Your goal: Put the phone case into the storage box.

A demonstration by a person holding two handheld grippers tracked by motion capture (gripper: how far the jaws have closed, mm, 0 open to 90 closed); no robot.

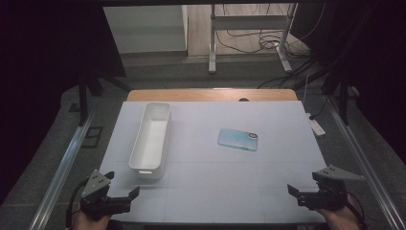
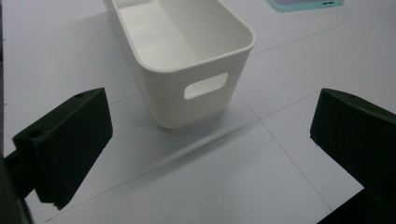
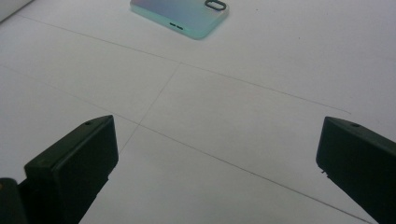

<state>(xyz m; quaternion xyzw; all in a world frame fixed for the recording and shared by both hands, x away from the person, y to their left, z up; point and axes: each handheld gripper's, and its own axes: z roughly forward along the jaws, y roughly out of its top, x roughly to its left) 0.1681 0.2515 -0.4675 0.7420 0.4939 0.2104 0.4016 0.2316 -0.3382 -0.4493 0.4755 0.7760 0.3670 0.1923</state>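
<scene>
A long white plastic bin (image 1: 151, 139) with a handle slot stands empty on the left of the white table (image 1: 220, 182). In the left gripper view, the bin (image 2: 163, 102) stands a short way ahead of the jaws. A pale turquoise phone (image 1: 238, 139) lies face down right of centre, camera end to the right. My left gripper (image 1: 122, 184) rests at the table's front left corner, open and empty (image 2: 210, 144). My right gripper (image 1: 305, 184) sits at the front right corner, open and empty (image 3: 219, 172), and faces the phone (image 3: 180, 14) farther off.
A wooden strip (image 1: 210, 94) edges the table's far side. Metal rails (image 1: 62, 163) run along the floor on both sides. A white power strip (image 1: 316, 127) lies just off the right edge. Frame legs and cables (image 1: 268, 43) stand beyond the table.
</scene>
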